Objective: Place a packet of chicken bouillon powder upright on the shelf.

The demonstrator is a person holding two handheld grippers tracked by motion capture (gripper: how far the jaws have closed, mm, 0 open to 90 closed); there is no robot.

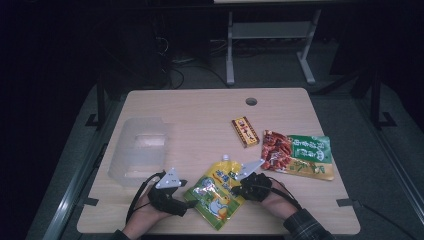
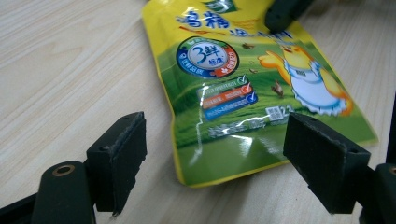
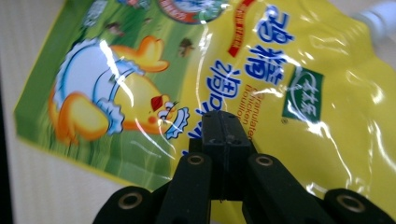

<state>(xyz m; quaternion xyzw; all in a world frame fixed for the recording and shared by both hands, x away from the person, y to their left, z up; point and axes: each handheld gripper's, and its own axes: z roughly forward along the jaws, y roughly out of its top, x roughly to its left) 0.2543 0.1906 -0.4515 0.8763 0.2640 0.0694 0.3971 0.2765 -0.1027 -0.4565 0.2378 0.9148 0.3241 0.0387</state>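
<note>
High view, layout: I read the table [image 1: 200, 107] left to right as clear plastic tub [image 1: 140, 150], left gripper [image 1: 184, 195], yellow-green spouted pouch [image 1: 217, 192], right gripper [image 1: 239, 186], with a small red-and-yellow box [image 1: 245, 131] and a red-and-green snack bag [image 1: 297, 155] farther back and to the right.
Clear plastic tub: sits near the left edge, apart from the pouch; looks empty, though glare leaves me unsure.
Left gripper: jaws spread wide, holding nothing. In the left gripper view they straddle the pouch's bottom corner [image 2: 224, 154] without touching it.
Pouch position: lies flat near the front edge, between the two hands, white spout [image 1: 227, 157] pointing away from me.
Pouch handling, my judgement: glossy film, soft and wrinkled, so slippery and prone to sag or fold when lifted. The print says granulated chicken bouillon, so I expect loose contents that shift toward the low end. Moderate weight, not fragile.
Best hold, my judgement: the flat sealed bottom edge or a side seam, where the film is stiffest; the spout neck is a firm second point.
Right gripper: in the right gripper view the jaws [image 3: 223, 140] are brought together over the pouch's printed face [image 3: 280, 93]; I cannot tell whether film is pinched between them.
Risk: a pinch on the slack face could slip.
</note>
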